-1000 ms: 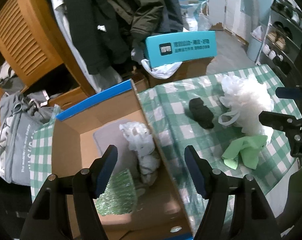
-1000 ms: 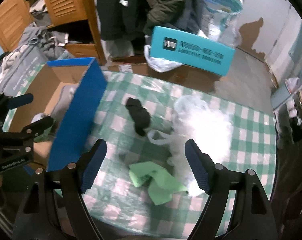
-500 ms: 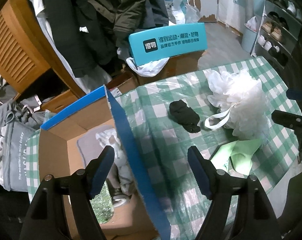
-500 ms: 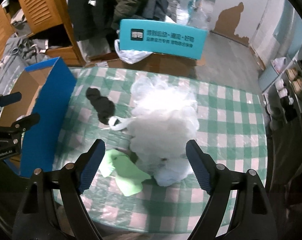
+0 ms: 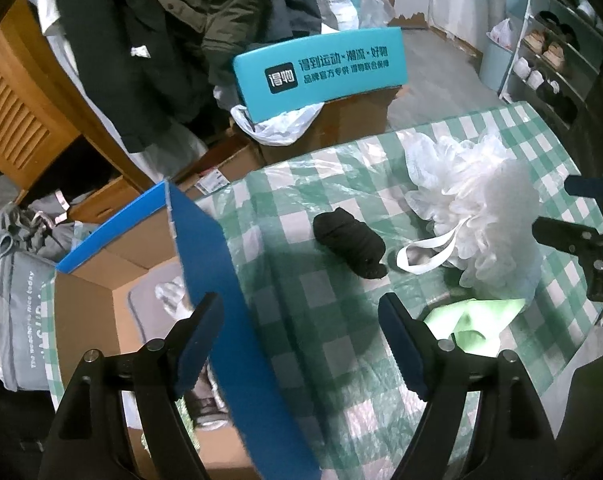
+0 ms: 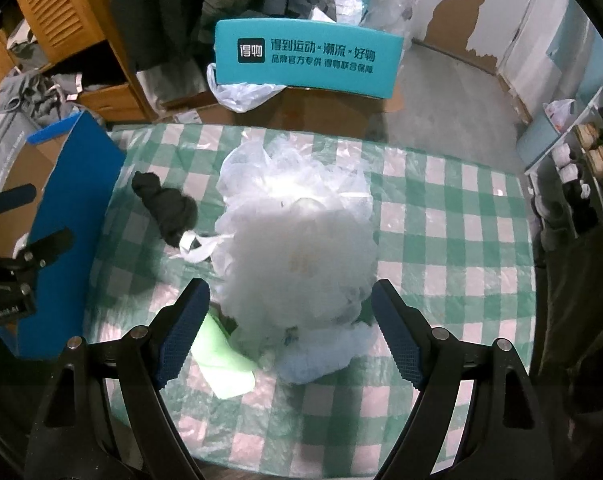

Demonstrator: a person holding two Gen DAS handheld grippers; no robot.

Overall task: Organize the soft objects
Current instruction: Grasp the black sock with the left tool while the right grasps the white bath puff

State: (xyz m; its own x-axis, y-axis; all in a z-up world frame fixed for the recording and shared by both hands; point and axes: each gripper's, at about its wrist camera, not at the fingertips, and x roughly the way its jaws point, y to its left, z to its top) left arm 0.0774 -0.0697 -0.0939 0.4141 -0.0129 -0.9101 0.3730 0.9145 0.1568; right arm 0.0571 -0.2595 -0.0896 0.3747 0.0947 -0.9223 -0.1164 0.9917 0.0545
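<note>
Left of the white bath pouf (image 6: pixel 297 240) stands the blue-edged box (image 5: pixel 205 280), then the black sock roll (image 5: pixel 351 246). The left gripper (image 5: pixel 301 340) is empty, its jaws opening, over the box wall. The right gripper (image 6: pixel 291 332) hangs wide above the pouf — best to descend straight and close slowly, avoiding the green cloth (image 6: pixel 221 360) below it.

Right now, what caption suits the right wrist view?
Open hand-held gripper above a white bath pouf on a checked table.
</note>
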